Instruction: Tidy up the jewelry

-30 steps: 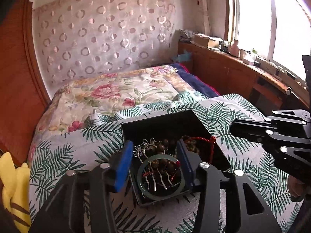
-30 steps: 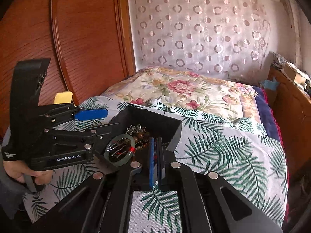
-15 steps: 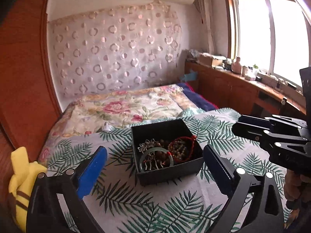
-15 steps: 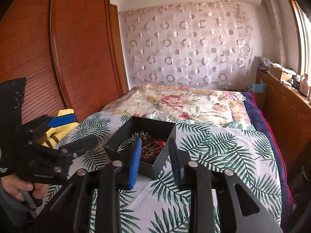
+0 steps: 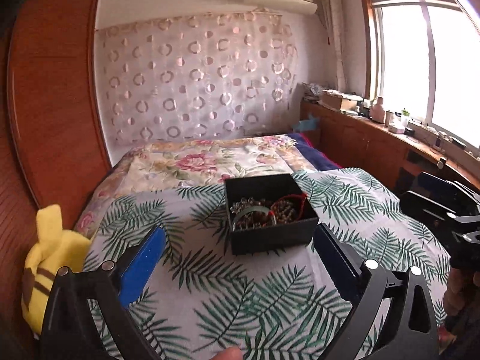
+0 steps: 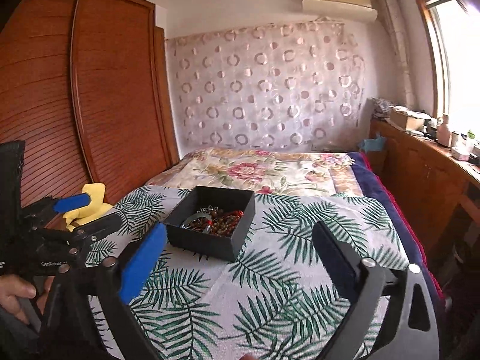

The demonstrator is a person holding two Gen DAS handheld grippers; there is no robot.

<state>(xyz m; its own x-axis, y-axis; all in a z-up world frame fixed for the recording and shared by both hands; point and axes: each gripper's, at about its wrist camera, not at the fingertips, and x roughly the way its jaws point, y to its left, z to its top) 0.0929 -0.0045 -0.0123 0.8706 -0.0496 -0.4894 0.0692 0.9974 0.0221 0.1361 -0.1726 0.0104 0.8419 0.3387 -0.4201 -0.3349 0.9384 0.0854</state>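
Note:
A black open box point(image 5: 271, 234) sits on the palm-leaf cloth point(image 5: 240, 294) on the bed. It holds a green bangle point(image 5: 255, 211), brown bead strings point(image 5: 285, 210) with a red cord, and silver pieces. In the right wrist view the box point(image 6: 210, 240) is left of centre. My left gripper point(image 5: 240, 255) is wide open and empty, pulled back in front of the box. My right gripper point(image 6: 237, 249) is wide open and empty, to the box's right and behind it. Each gripper shows at the edge of the other view.
A yellow plush toy point(image 5: 51, 258) lies at the bed's left edge by the wooden wardrobe point(image 6: 75, 105). A floral quilt point(image 5: 210, 162) covers the far bed. A wooden counter point(image 5: 390, 138) with clutter runs under the window on the right.
Both grippers pulled back and up from the box. The left opened wide from around the bangle, which stays in the box. The right went from shut to wide open.

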